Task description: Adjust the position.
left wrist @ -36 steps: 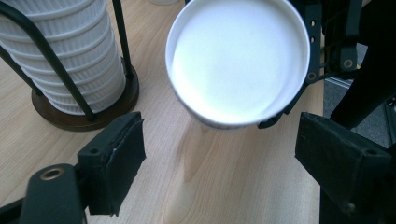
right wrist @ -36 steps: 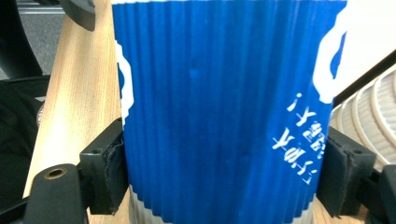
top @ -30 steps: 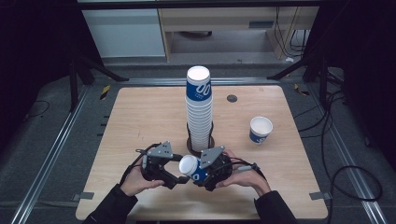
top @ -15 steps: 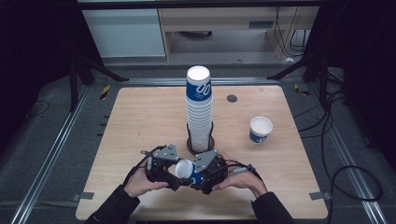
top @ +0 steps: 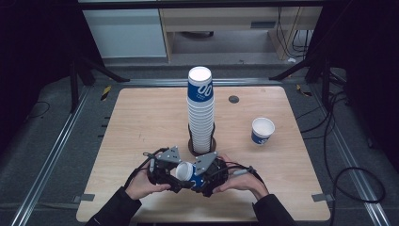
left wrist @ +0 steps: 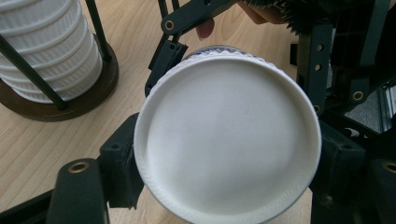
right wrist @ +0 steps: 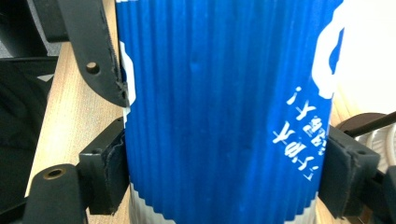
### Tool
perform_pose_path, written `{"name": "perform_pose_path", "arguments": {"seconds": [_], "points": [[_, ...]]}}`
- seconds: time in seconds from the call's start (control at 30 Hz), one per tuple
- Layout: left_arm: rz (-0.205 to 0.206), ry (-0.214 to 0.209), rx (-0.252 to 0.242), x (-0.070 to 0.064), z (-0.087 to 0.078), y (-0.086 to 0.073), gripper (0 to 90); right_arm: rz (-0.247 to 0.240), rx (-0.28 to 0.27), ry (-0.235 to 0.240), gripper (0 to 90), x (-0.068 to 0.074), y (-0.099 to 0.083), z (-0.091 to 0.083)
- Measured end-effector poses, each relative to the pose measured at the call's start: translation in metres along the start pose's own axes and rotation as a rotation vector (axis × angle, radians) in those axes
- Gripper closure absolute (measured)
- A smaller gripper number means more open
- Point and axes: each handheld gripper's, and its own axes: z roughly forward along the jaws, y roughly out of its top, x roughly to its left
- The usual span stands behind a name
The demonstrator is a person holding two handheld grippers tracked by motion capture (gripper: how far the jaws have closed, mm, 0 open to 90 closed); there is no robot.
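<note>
Both grippers moved closer together; left gripper (top: 175,173) and right gripper (top: 200,178) each pinch the blue cup (top: 187,172).

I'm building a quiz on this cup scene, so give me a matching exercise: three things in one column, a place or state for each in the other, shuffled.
Things:
1. tall cup stack
2. single cup
3. held cup

Places or states:
A. gripped on its side between both grippers
B. standing upright alone at the table's right
C. upside down in a wire holder at the table's middle

Pairs: 1-C, 2-B, 3-A
</note>
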Motion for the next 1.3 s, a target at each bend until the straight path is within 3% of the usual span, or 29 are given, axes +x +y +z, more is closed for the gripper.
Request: {"name": "perform_pose_path", "arguments": {"seconds": [0.2,0.43,0.67,0.83,1.03,1.3], "points": [[-0.006,0.007,-0.02,0.001,-0.003,0.0,25.4,0.028,-0.037,0.011,11.2,-0.001,0.0,-0.003],[-0.018,0.02,-0.057,0.006,-0.016,-0.001,25.5,0.067,-0.104,-0.023,7.7,-0.01,-0.001,-0.017],[-0.044,0.045,-0.14,0.016,-0.033,-0.006,25.4,0.127,-0.196,-0.052,7.2,-0.019,-0.007,-0.038],[-0.06,0.055,-0.209,0.022,-0.043,-0.01,25.4,0.156,-0.228,-0.063,6.9,-0.024,-0.012,-0.046],[-0.053,0.018,-0.282,0.023,-0.048,-0.011,25.4,0.181,-0.267,-0.046,7.0,-0.027,-0.015,-0.05],[-0.029,-0.034,-0.314,0.019,-0.047,-0.01,25.4,0.187,-0.324,0.025,7.1,-0.026,-0.015,-0.048]]}}
